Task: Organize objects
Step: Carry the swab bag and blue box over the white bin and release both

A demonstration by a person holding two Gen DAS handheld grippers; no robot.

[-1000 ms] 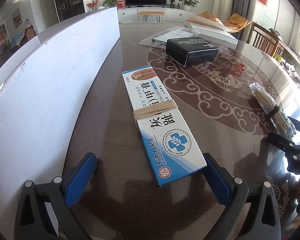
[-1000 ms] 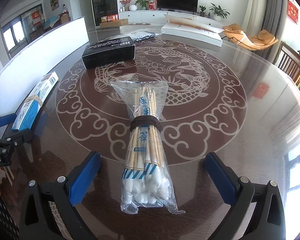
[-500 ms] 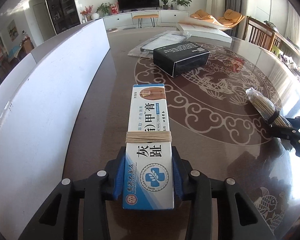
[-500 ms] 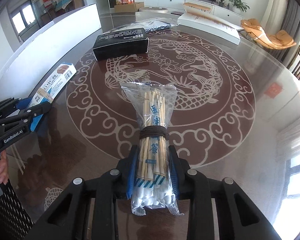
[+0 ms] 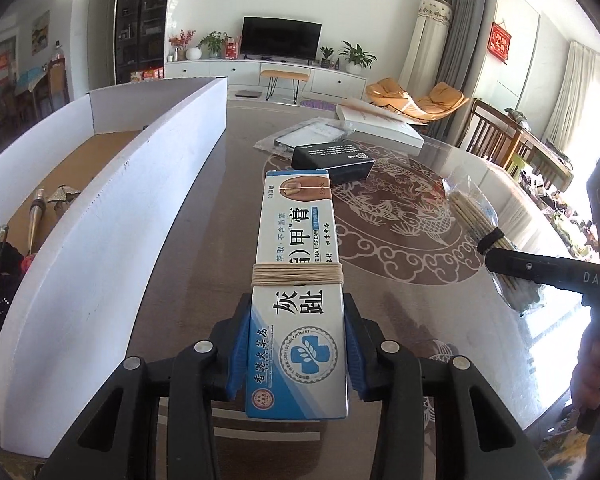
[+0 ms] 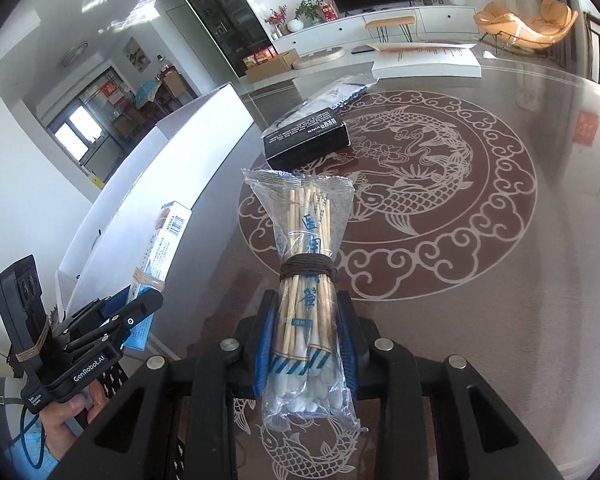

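My left gripper [image 5: 296, 344] is shut on the near end of a long blue-and-white nail cream box [image 5: 298, 280] bound with tan string, and holds it lifted above the table. It also shows in the right wrist view [image 6: 160, 256]. My right gripper [image 6: 306, 344] is shut on a plastic bag of cotton swabs [image 6: 306, 280] tied with a dark band, also lifted. The swab bag shows in the left wrist view [image 5: 476, 216] at the right. A white cardboard box [image 5: 112, 216] with an open top stands along the left.
A black box [image 5: 332, 160] lies on the dark patterned table [image 5: 400, 248] beyond the cream box. A clear plastic sleeve [image 5: 308, 136] and a flat white carton [image 5: 380, 124] lie further back. Several small items [image 5: 32, 224] lie inside the white box.
Both grippers closed from open onto their objects, then lifted them off the table. The view rose, so the inside of the white box now shows.
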